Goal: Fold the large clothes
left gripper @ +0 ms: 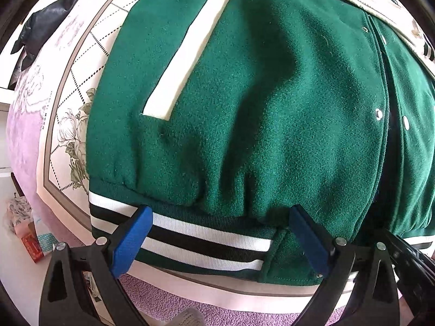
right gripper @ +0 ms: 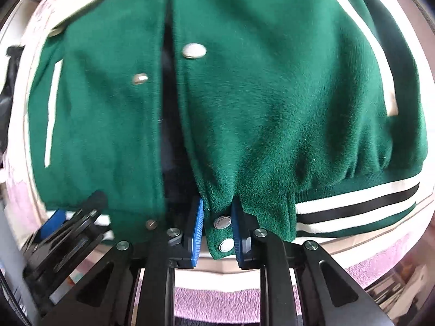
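The right gripper (right gripper: 217, 231) is pinching the jacket (right gripper: 272, 95) placket at the hem, seemingly gripped; the left gripper (left gripper: 220, 241), fingers wide, is straddling the striped hem (left gripper: 206, 241), needing to close before lifting.

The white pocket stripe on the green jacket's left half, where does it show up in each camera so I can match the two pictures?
Left wrist view: the pocket stripe runs diagonally across the upper left of the jacket.
Right wrist view: the same pocket stripe is a thin, near-vertical line at the far left.
Shared landmark: the striped hem band, bottom centre in the left view, lower right in the right view.
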A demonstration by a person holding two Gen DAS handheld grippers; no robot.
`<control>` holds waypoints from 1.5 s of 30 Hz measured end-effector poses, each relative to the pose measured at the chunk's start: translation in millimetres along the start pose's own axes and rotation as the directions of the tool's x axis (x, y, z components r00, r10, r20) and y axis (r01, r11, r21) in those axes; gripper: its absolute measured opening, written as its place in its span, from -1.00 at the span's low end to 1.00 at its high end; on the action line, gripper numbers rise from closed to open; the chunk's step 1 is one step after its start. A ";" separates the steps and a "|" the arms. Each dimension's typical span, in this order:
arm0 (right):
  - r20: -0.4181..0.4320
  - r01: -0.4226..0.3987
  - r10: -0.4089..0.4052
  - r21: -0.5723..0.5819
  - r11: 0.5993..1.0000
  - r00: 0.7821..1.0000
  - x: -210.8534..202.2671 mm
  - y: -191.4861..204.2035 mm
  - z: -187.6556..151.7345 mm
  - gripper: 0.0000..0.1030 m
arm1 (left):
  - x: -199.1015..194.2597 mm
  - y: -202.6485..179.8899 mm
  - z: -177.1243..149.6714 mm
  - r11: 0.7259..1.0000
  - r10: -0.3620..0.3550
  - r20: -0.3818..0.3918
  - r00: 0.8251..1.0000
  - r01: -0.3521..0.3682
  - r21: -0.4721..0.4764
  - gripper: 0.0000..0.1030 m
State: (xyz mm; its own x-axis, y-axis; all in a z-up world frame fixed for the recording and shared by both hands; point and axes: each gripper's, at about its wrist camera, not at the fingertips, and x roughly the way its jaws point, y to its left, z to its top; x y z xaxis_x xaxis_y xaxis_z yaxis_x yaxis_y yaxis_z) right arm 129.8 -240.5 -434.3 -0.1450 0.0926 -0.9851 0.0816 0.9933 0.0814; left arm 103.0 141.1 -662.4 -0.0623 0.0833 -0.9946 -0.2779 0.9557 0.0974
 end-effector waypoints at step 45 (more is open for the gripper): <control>-0.179 -0.171 0.205 0.185 0.968 0.962 -76.3 -368.3 102.5 -0.43 | 15.8 -182.3 36.2 0.990 0.108 0.017 0.994 -0.106 -0.094 1.00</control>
State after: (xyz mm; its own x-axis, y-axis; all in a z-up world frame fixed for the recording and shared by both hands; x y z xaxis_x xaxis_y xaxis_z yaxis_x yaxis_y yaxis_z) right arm 211.9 -620.4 -404.6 -0.2998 0.3048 -0.9040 0.2860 0.9327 0.2196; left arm 187.4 -21.5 -697.2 -0.0754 0.1908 -0.9787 -0.3590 0.9105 0.2052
